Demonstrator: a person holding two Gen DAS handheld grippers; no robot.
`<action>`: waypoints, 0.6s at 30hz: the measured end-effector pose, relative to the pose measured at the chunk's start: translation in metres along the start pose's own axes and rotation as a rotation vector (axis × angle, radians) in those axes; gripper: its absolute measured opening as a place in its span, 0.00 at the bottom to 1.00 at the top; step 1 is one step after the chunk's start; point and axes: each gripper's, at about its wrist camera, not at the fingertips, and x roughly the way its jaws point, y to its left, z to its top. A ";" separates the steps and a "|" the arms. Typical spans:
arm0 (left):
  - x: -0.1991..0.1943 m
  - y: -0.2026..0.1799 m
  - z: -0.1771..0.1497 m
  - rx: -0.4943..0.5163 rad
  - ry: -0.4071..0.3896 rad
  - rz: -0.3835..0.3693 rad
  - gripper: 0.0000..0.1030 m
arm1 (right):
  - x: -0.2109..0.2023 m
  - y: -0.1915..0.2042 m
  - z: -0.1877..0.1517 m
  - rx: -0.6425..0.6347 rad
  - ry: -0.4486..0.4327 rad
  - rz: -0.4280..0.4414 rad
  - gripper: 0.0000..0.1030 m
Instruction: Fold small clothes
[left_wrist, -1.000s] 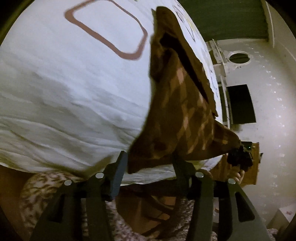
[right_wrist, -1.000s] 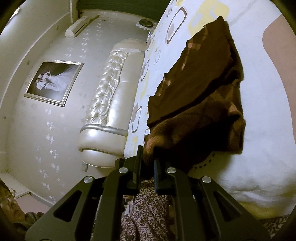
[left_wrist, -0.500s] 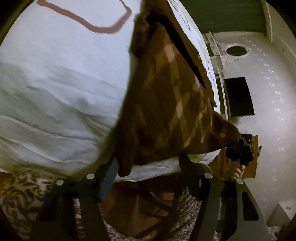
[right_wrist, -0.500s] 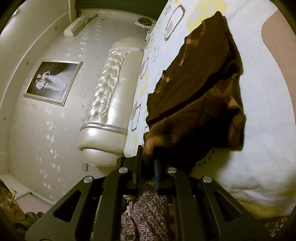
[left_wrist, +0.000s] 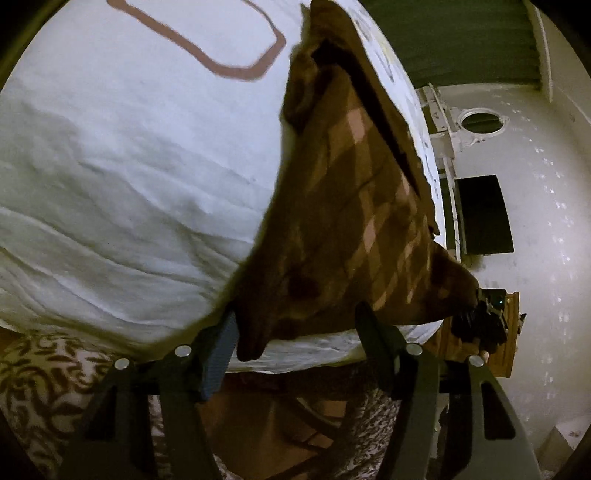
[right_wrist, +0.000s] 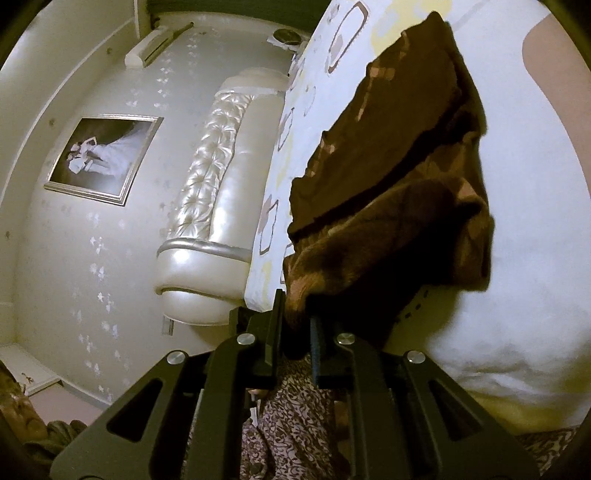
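The brown plaid garment lies on the bed, one corner clamped in the right gripper, another hanging between the spread, released left gripper.

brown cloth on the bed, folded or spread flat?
Partly folded: the cloth lies doubled, an upper layer's edge crossing it, near corner pinched in the right tool.
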 end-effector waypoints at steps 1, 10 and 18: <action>0.006 -0.002 -0.001 0.006 0.019 0.001 0.61 | 0.001 0.000 0.000 0.001 0.003 -0.004 0.12; 0.005 -0.030 -0.007 0.156 0.065 -0.028 0.07 | -0.012 0.001 -0.001 0.004 -0.034 -0.024 0.10; -0.047 -0.053 0.025 0.095 -0.097 -0.220 0.07 | -0.028 0.013 0.008 0.003 -0.105 0.027 0.09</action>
